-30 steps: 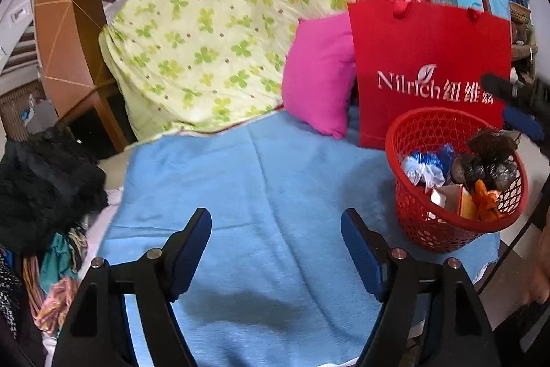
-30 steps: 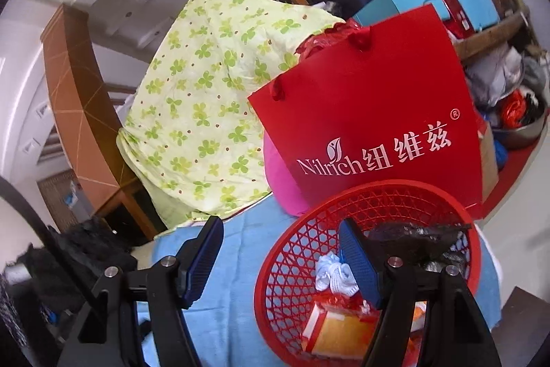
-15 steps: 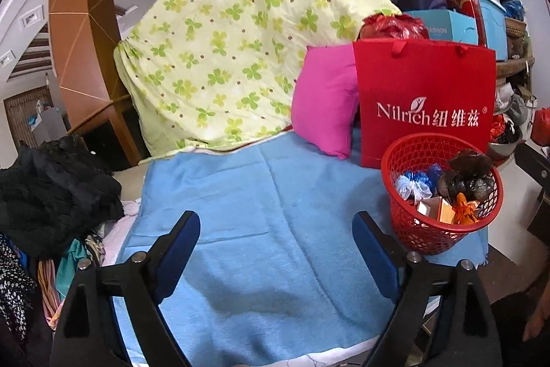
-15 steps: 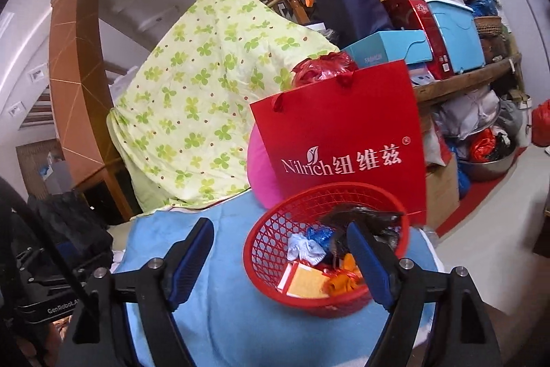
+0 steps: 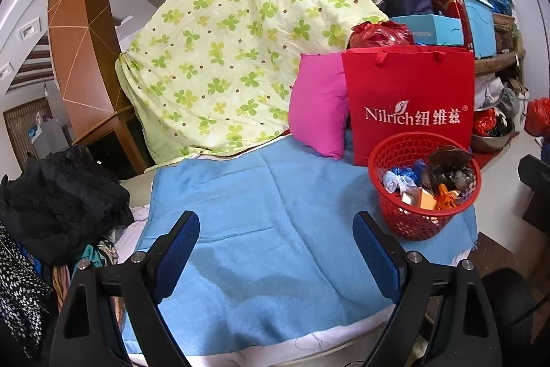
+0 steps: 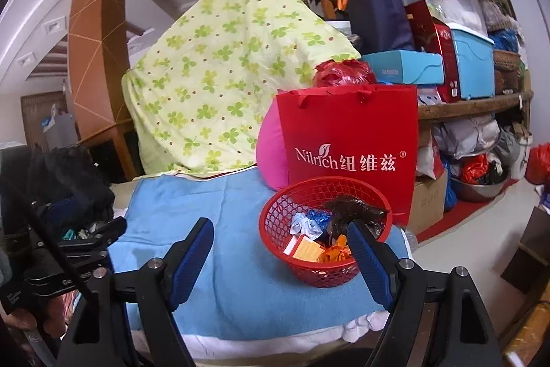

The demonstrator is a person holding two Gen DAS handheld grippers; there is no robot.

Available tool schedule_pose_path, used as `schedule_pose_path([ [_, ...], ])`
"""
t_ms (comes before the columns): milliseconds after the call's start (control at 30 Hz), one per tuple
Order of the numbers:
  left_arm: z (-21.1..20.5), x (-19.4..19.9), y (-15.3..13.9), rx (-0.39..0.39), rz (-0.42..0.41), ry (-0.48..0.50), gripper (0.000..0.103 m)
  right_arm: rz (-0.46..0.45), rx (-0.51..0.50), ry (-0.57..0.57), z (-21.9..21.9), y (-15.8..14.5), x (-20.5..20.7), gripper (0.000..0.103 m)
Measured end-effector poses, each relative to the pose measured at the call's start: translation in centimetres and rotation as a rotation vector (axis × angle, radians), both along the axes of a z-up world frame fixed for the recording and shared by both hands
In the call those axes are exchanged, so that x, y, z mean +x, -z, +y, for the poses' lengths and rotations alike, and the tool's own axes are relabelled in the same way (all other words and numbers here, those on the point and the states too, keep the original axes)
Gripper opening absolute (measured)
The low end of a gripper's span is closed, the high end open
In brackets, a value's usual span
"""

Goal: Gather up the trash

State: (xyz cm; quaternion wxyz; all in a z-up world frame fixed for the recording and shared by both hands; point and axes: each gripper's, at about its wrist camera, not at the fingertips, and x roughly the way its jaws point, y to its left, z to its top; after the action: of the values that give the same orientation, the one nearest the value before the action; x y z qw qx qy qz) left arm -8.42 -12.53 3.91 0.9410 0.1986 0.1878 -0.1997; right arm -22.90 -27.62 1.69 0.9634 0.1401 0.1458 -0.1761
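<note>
While both hand-held grippers pull back, jaws wide and empty
Red basket (image 5: 423,184) (full of trash) looks smaller at the blue blanket's (image 5: 261,215) right edge than before.

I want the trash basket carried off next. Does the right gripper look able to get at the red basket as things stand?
Probably yes. The right gripper is open and empty, and the red basket sits just ahead of it on the blue blanket, with its near rim unobstructed. The red bag stands only behind it.
</note>
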Motion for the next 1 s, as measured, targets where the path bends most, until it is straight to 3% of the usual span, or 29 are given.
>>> schedule_pose_path([
  [200, 0.5, -2.1, -1.2, 0.009, -0.017, 0.017, 0.093, 0.024, -0.025, 0.018, 0.9, -1.3, -1.2, 0.083],
  [333, 0.5, -3.3, -2.0, 0.02, -0.054, 0.021, 0.1, 0.037, -0.021, 0.032, 0.8, -1.8, -1.9, 0.083],
  [1000, 1.2, -4.6, -3.8, 0.017, -0.085, -0.007, 0.1, 0.039, -0.075, 0.059, 1.3, -3.7, -3.7, 0.083],
])
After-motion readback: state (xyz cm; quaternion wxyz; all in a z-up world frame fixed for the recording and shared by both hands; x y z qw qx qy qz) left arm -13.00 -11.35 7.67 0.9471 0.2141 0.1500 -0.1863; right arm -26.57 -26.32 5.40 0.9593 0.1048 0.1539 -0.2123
